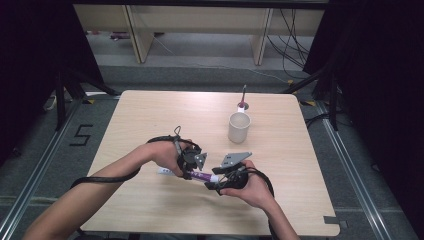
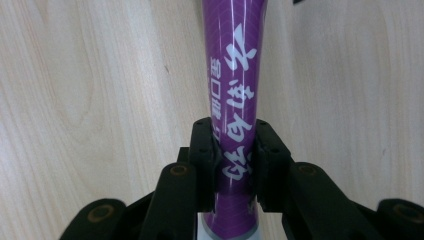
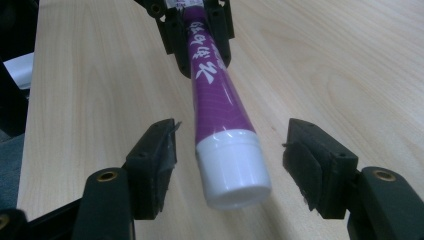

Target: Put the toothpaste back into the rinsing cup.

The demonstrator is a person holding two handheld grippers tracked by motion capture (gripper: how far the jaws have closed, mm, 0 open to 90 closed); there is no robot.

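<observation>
I'm working over a light wooden table (image 1: 150, 115) with rounded corners. A pale cup (image 1: 239, 127) stands on it right of centre, and just beyond it a small upright brush (image 1: 243, 99).

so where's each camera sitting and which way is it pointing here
High view: above the person's side, facing forward and down on the table; forearms, both hands and tools show.
Left gripper view: on the left tool, looking along its jaws clamped on the purple tube.
Right gripper view: on the right tool, its open jaws flanking the white cap.
All three share the tube.

One tube (image 1: 192, 175), one cup (image 1: 239, 127) (beige)
</observation>
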